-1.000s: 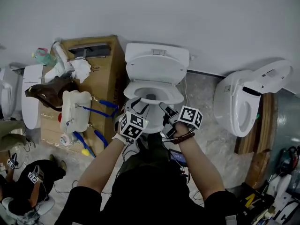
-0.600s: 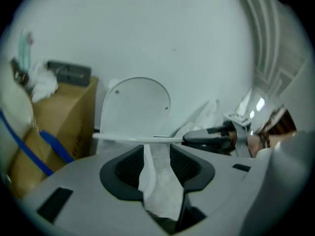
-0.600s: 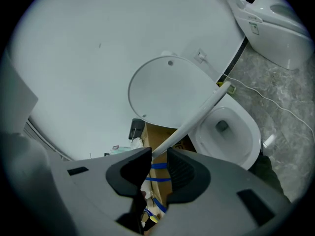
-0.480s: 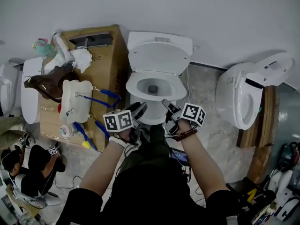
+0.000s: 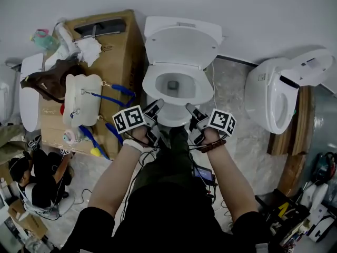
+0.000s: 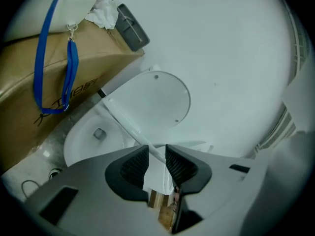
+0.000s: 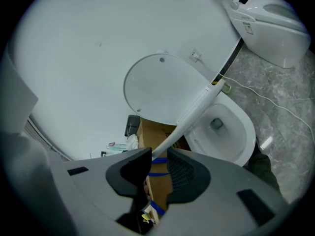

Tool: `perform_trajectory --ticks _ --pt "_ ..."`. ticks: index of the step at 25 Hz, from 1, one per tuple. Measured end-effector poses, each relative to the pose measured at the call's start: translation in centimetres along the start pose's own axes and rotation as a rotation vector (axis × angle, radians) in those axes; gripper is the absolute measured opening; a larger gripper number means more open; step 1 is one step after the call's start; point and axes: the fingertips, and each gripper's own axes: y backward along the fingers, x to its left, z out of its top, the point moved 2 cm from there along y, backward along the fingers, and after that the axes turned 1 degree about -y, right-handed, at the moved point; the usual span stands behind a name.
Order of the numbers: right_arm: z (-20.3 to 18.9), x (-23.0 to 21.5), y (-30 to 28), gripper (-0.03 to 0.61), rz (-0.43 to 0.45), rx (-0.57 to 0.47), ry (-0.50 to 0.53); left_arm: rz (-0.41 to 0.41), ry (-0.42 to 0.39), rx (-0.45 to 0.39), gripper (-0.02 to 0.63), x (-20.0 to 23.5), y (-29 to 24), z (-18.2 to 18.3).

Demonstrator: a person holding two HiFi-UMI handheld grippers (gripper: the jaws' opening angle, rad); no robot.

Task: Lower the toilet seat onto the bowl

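Note:
A white toilet stands against the wall with its lid point(image 5: 181, 44) raised. The toilet seat point(image 5: 171, 119) is tilted above the bowl point(image 5: 174, 86), with both grippers at its front edge. My left gripper point(image 5: 156, 109) has just been closing, and the seat rim point(image 6: 125, 122) now runs between its pads, which press on it. My right gripper point(image 5: 189, 112) has closed too and is shut on the rim point(image 7: 197, 109). In the gripper views the thin seat edge leads back to the hinge, with the round lid point(image 6: 152, 100) point(image 7: 162, 90) behind it and the bowl point(image 6: 81, 141) point(image 7: 231, 132) below.
A cardboard box point(image 5: 113, 51) stands close to the toilet's left, with a white bag with blue straps point(image 5: 81, 107) and rags on it. A second toilet point(image 5: 279, 101) is at the right. A person point(image 5: 37, 178) crouches at the lower left. A cable point(image 7: 261, 100) lies on the floor.
Both grippers have moved down and toward me with the seat's front edge. The left gripper has rolled, turning its marker cube, and its jaws have closed on the rim.

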Motion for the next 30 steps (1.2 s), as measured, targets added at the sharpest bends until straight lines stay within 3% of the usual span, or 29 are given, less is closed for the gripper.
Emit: perform_trajectory --ticks 9,17,24,30 --pt "-2.2 -2.3 0.1 0.114 -0.034 0.039 -0.008 0.064 0.051 0.022 0.103 3.0 0.7 -2.4" --pt "-3.6 -4.5 -0.1 0.114 -0.017 0.112 -0.012 0.067 0.152 -0.038 0.124 5.3 0.0 -3.1" --pt "-5.5 -7.5 -0.5 0.112 -0.023 0.176 -0.034 0.175 0.132 -0.006 0.123 8.0 -0.9 -5.5" --pt "-6.8 -9.6 -0.6 0.11 -0.044 0.214 -0.045 0.217 0.14 -0.002 0.118 9.8 -0.8 -7.0"
